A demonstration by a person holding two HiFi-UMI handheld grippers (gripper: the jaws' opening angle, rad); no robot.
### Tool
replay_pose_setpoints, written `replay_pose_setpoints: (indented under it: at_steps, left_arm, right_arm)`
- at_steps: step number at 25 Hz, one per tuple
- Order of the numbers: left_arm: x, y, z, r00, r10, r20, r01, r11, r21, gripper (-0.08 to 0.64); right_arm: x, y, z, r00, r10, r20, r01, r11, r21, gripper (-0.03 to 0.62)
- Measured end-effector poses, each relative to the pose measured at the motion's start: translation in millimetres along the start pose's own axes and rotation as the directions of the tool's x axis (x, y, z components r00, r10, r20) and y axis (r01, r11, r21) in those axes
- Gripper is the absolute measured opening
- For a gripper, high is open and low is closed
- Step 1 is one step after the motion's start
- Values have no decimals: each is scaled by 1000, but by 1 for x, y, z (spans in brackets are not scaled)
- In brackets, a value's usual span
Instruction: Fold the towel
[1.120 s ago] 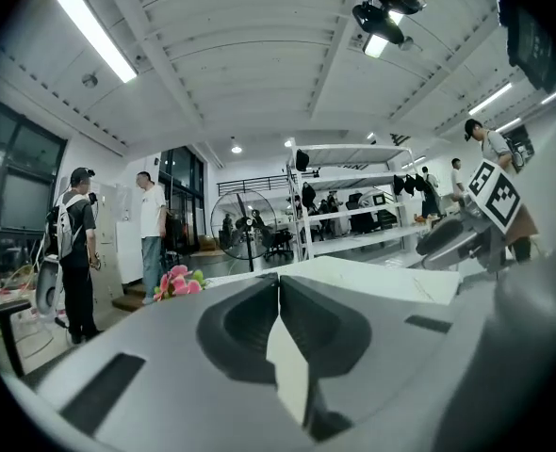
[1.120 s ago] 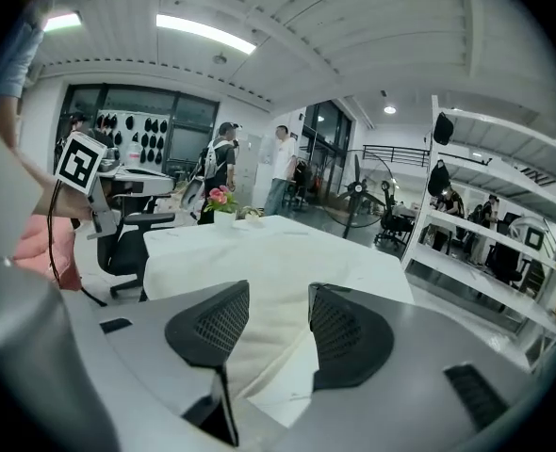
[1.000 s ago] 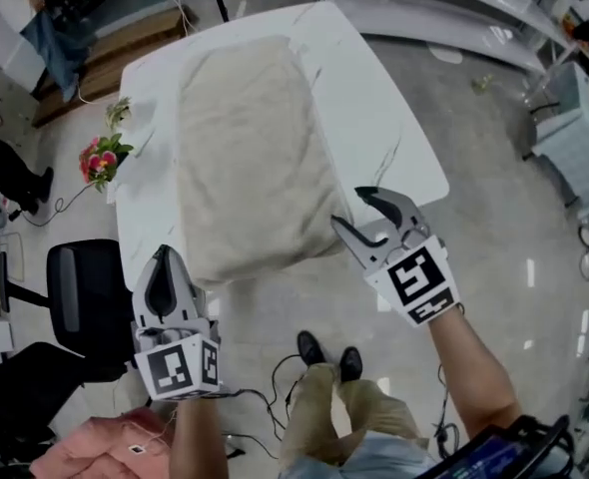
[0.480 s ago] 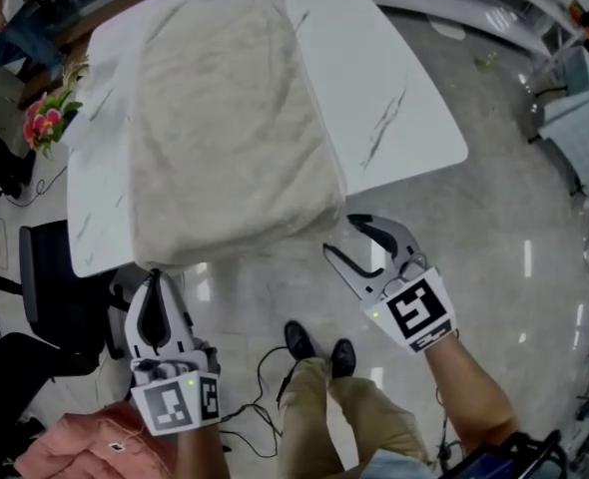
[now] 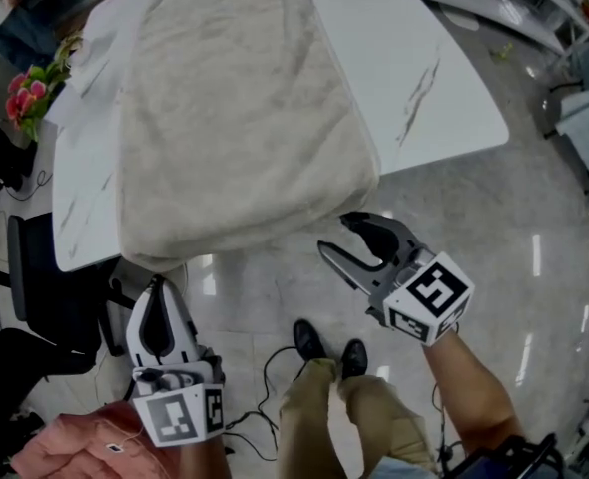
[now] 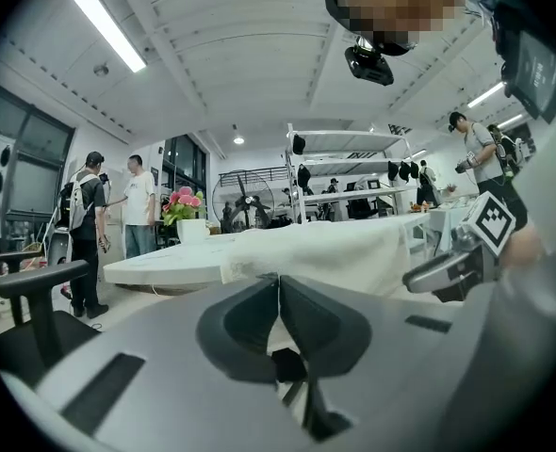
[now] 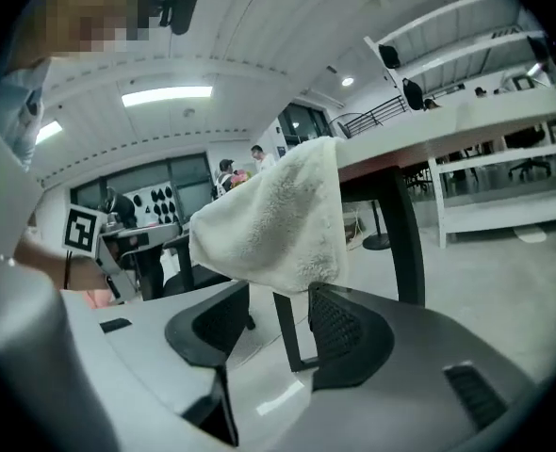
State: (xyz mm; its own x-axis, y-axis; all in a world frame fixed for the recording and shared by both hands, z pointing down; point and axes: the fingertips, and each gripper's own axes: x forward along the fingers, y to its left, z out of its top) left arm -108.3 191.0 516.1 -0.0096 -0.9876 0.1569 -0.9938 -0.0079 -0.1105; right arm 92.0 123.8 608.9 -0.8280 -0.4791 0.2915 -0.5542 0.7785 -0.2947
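Towel (image 5: 235,118) hangs over the table (image 5: 424,68) edge; your left gripper (image 5: 158,285) sits pressed together (empty), your right gripper (image 5: 336,236) spread near its corner

The left gripper (image 5: 158,319) is closed and empty. The right gripper (image 5: 353,239) stands wide open, holding nothing, its forearm bare.

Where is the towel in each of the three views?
Head view: towel upper centre, overhanging the near edge of the white table.
Left gripper view: centre right, draped over the tabletop.
Right gripper view: centre, corner hanging down.
Shared landmark: that white table.
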Motion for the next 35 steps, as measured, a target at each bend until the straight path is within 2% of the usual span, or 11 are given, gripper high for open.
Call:
replay_pose_setpoints:
  at_steps: [3,6,12,13,17,20,23,28,31,33,35]
  left_arm:
    - [-3,6,-5,1000,1,7,-1,1000,3,11]
    - [-6,12,-7,1000,7,12,-7,1000,5,11]
    - [-9,17,-13,1000,4,30,-4,1000,2,11]
    - [-10,17,-13,999,4,32,-4,1000,2,11]
    - [-15,15,-7,999,1,39,-1,1000,4,11]
    - [-23,11,6,999,-7,42,7,1000,1,11]
    - [-33,3,21,999,-28,33,28,1000,0,11]
    - [-48,-8,50,998,-51,35,51,999,-12,14]
    - [-51,-9,55,998,-59,24,59,998,-36,73]
    - [-53,-8,50,998,-67,0,67,996,-52,146]
    - [-53,-8,48,997,-73,-13,72,996,-57,177]
  right_arm:
    - [5,-12,-7,999,-44,15,43,997,60,219]
    - [4,-24,-13,996,-88,30,85,993,83,250]
    - [5,-13,3,988,-4,153,-16,992,128,248]
    - [4,-11,6,986,3,169,-24,992,124,221]
    - [-8,-5,12,984,-13,179,-6,995,104,43]
    - [-25,11,23,988,-10,152,-6,995,103,35]
    - [-43,36,48,991,11,133,-27,992,122,35]
    - [-70,74,118,989,53,137,-71,989,127,34]
    - [-78,85,158,988,65,138,-82,989,124,34]
    - [-82,90,178,989,65,133,-83,988,130,34]
    - [-85,96,196,988,73,135,-94,984,151,35]
